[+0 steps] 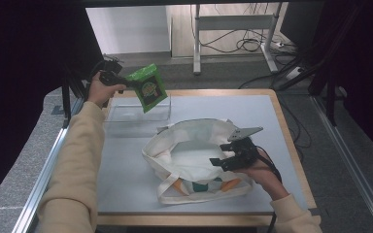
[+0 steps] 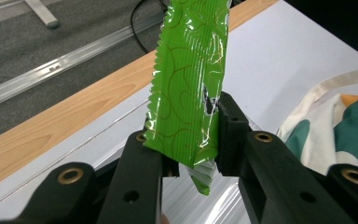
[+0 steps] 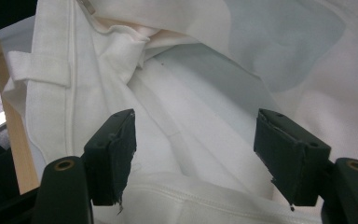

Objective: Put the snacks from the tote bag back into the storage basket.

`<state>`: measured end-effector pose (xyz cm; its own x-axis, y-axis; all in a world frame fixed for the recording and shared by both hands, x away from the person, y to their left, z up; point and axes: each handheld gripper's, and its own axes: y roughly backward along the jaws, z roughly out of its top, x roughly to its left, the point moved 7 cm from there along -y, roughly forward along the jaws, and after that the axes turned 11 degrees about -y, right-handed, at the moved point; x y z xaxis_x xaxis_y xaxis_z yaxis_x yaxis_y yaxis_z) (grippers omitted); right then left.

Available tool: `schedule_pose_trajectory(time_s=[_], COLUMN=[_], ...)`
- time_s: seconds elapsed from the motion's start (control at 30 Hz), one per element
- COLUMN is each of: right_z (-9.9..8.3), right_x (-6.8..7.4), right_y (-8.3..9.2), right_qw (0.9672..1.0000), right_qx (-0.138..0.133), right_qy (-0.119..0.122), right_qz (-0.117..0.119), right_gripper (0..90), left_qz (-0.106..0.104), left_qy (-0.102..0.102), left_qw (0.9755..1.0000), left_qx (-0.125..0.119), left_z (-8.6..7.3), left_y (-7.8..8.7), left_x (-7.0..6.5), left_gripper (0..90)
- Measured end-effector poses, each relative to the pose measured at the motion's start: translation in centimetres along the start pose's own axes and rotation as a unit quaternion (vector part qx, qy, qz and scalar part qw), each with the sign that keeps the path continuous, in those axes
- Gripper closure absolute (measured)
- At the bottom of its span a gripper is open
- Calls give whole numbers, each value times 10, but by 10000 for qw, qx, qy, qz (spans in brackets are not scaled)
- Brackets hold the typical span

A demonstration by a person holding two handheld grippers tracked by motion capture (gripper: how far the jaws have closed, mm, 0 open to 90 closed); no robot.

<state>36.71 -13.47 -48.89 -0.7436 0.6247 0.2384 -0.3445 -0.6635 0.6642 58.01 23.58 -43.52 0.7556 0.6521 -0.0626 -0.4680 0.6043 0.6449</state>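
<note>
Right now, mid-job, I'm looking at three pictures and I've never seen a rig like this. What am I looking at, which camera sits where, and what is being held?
There is no robot arm here: a person holds a two-jaw gripper in each hand at a table. The wide picture comes from a fixed camera above, looking forward and down. The other two come from cameras riding on each gripper, looking along its black jaws.

On the table lie a white tote bag with its mouth open and, behind it, a clear plastic box.

The left gripper is raised over the box, shut on a green snack packet, which stands up from its jaws. The right gripper sits at the bag's opening, jaws wide apart with the bag's rim lying between them; its pads do not seem to press the cloth.
</note>
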Motion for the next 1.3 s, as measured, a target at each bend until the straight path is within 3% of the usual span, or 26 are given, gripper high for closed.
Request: schedule_pose_trajectory(time_s=[0.17,0.37,0.57,0.87,1.2,1.3], right_z=[0,-1,-2,-3,-4,-5], right_x=[2,0,1,1,1,1], right_y=[2,1,-1,-2,-6,-7], right_qw=[10000,10000,10000,10000,9999,9999], right_qx=[-26,-6,21,41,108,122], right_qy=[29,0,23,18,5,14], right_qz=[6,-16,-7,-11,-19,-26], right_gripper=[296,295,293,291,291,291], left_qz=[47,-46,25,45,170,253], left_qy=[-49,-109,-191,-281,-166,-172], left_qw=[9997,9991,9982,9977,9989,9986], left_qx=[229,397,576,614,408,442], left_z=[-8,-14,-20,-22,-20,-22], left_y=[-10,-23,-38,-54,-62,-64], left_x=[5,2,1,-1,6,8], left_gripper=[744,743,742,739,719,688])
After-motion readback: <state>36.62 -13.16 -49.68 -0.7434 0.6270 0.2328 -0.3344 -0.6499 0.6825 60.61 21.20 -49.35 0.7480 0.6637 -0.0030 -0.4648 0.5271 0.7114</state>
